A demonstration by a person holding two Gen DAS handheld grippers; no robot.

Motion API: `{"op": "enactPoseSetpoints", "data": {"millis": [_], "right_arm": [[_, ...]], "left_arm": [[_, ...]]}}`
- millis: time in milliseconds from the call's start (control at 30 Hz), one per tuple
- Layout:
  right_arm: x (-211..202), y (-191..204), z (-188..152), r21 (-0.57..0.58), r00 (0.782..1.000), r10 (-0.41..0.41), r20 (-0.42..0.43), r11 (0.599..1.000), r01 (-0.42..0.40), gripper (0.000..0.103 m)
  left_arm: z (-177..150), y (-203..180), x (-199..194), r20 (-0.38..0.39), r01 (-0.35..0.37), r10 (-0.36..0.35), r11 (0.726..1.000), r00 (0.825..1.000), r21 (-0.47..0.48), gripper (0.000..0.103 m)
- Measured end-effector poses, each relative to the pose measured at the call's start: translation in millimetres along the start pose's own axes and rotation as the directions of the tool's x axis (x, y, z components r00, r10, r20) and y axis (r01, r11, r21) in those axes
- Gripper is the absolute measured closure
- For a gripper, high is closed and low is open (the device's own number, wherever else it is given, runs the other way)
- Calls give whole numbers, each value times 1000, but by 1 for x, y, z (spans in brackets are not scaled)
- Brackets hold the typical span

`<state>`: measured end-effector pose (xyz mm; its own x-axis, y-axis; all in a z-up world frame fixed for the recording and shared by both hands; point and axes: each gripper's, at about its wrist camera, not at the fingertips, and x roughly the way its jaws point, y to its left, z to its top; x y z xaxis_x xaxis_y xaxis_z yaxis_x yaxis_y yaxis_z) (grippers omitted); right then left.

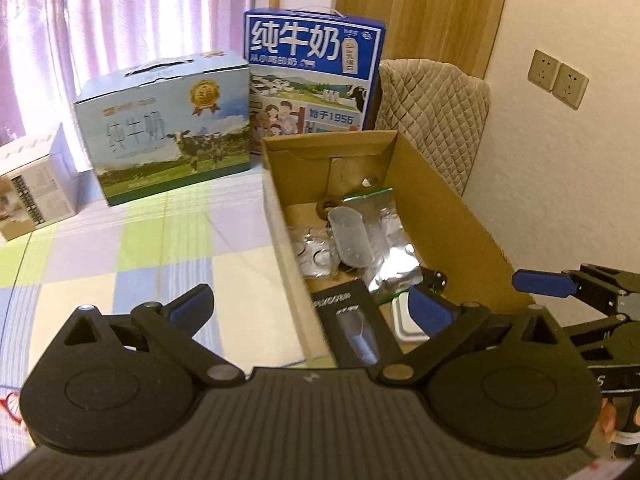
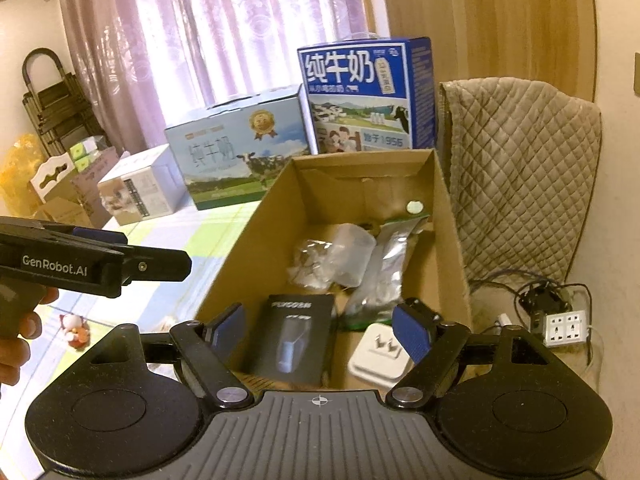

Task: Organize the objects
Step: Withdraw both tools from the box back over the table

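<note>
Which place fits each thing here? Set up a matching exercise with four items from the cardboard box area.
Things:
1. black product box
2. white plug adapter
3. dark blue milk carton
4. quilted cover

Places:
A. behind the cardboard box, standing upright
B. near end of the box floor, left side in the right wrist view
C. draped to the right of the box
D. near end of the box floor, right side in the right wrist view

Pairs: 1-B, 2-D, 3-A, 4-C
</note>
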<state>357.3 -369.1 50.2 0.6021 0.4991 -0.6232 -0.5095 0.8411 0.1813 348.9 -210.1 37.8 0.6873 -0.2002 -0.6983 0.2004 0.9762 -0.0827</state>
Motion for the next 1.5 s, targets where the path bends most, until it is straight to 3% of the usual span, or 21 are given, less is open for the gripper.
{"op": "enactPoseSetpoints", "data": {"millis": [600, 1500], "right_arm": [[-10, 81, -36, 2, 998, 41, -49, 999, -41, 25], [26, 191, -82, -50, 974, 123, -188, 990, -135, 25]], "left_arm": [[-60, 70, -71, 4, -62, 63, 995, 998, -81, 1], [-135, 157, -116, -134, -162, 141, 974, 981, -158, 1]]}}
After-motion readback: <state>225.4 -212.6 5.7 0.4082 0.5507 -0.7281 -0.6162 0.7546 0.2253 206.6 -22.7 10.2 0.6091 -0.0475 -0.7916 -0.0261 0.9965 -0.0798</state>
